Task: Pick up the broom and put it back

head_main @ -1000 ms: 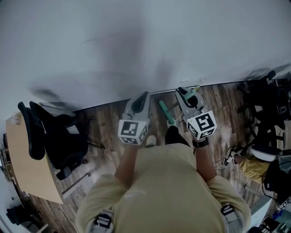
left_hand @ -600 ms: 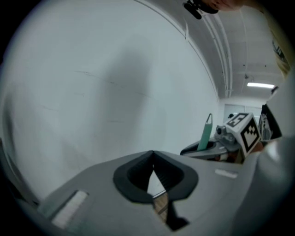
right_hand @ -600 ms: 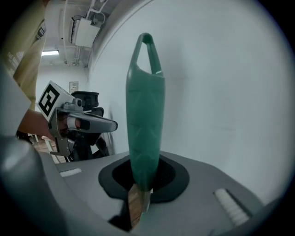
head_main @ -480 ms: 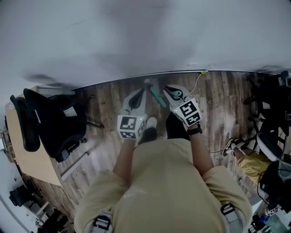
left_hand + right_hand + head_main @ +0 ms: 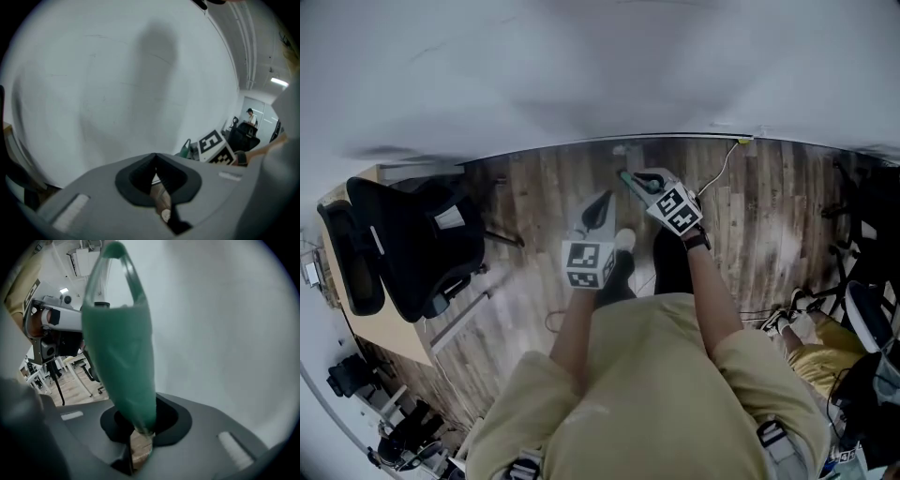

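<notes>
Both my forearms (image 5: pixel 710 286) reach forward and down over the wooden plank floor (image 5: pixel 534 202) toward the white wall (image 5: pixel 581 66). My right tool (image 5: pixel 634 178) is clenched on the teal plastic broom handle (image 5: pixel 124 357). Its long axis rises steeply beside the wall, hanging loop topmost, I think. My left tool (image 5: pixel 602 200) is closed, empty.

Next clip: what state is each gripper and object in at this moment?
left gripper: jaws shut, nothing between them.
right gripper: jaws shut on the broom.
broom: green handle end clamped in the right gripper's jaws.
office chair: standing, unoccupied.
cable: lying loose on the floor.
</notes>
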Tool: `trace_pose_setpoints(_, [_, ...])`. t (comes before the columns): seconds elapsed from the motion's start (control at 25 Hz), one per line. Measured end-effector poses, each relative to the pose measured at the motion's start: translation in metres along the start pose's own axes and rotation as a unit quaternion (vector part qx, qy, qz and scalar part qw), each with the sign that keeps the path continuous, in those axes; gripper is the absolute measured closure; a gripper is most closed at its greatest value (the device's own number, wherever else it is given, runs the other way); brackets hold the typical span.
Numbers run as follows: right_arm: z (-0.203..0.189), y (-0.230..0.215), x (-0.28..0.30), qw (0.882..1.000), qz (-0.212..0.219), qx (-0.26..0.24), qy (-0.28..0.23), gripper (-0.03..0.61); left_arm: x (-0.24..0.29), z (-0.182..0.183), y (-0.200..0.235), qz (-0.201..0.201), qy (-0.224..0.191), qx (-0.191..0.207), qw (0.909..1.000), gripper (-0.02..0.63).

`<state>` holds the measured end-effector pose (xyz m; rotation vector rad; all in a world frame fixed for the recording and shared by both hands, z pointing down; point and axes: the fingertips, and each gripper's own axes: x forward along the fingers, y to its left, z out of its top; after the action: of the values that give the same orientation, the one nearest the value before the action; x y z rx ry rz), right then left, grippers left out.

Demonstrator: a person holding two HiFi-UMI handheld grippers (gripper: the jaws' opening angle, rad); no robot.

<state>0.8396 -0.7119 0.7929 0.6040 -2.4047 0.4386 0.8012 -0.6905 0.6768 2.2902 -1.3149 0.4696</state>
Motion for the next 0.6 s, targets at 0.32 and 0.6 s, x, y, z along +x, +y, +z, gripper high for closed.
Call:
trace_pose_setpoints(0.32, [-0.051,-0.03,0.066,0.994,0.097,-0.019,0.04,0.535,0.044,-0.036,0.026,0.038,0.015,-0.042,0.9983,0.612])
trace_pose_setpoints(0.6, [-0.073,-0.072,0.144,0.997,0.064,0.029,0.039,0.526,0.082,-0.068,0.055,0.073,0.026,-0.073,0.9943,0.612])
